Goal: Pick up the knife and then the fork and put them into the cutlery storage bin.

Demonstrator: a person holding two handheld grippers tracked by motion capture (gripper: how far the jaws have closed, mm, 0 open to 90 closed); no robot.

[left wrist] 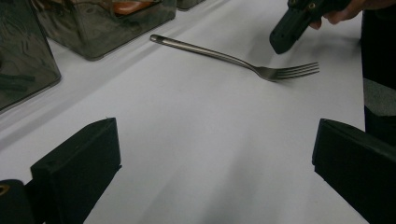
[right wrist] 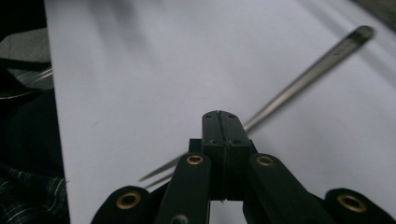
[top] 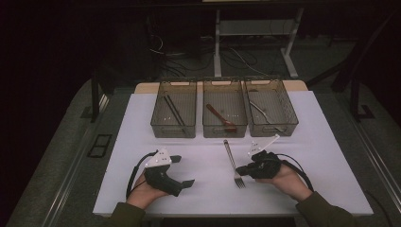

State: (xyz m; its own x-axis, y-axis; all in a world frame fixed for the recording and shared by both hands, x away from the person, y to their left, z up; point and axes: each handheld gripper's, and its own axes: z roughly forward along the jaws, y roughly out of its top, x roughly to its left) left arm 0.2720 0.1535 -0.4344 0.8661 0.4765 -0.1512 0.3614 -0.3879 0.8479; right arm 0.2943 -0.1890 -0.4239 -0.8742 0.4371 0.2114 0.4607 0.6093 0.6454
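Three smoky, see-through bins stand in a row in the upper middle of the high view, rectangular, with perforated floors and thin rims. In the left bin [top: 173,109] lie two dark chopsticks [top: 174,109], slender and straight. In the middle bin [top: 225,111] is a reddish-brown wooden spoon [top: 221,117], lying on a slant. In the right bin [top: 270,108] lies a piece of silvery cutlery [top: 265,113] (too small to name more closely). All three rest on a smooth, matte white table [top: 198,189] with square corners.

Below the middle bin, on the bare white surface, lies the fork [top: 233,162]: polished metal, a long narrow handle pointing toward the bins, tines toward the bottom of the frame. In the left gripper view the fork [left wrist: 243,59] crosses the upper middle, tines to the right.

At lower right of the high view the right gripper [top: 242,170], matte black with a pale three-cornered plate, points left at the fork's tine end. In its own view the two jaws are pressed flat together with nothing between them, and they sit over the neck of the fork [right wrist: 303,74], whose handle runs away to the upper right; whether the tips touch the metal cannot be told.

At lower left the left gripper [top: 182,170] rests low over the table, its blocky black jaws wide apart, holding nothing.
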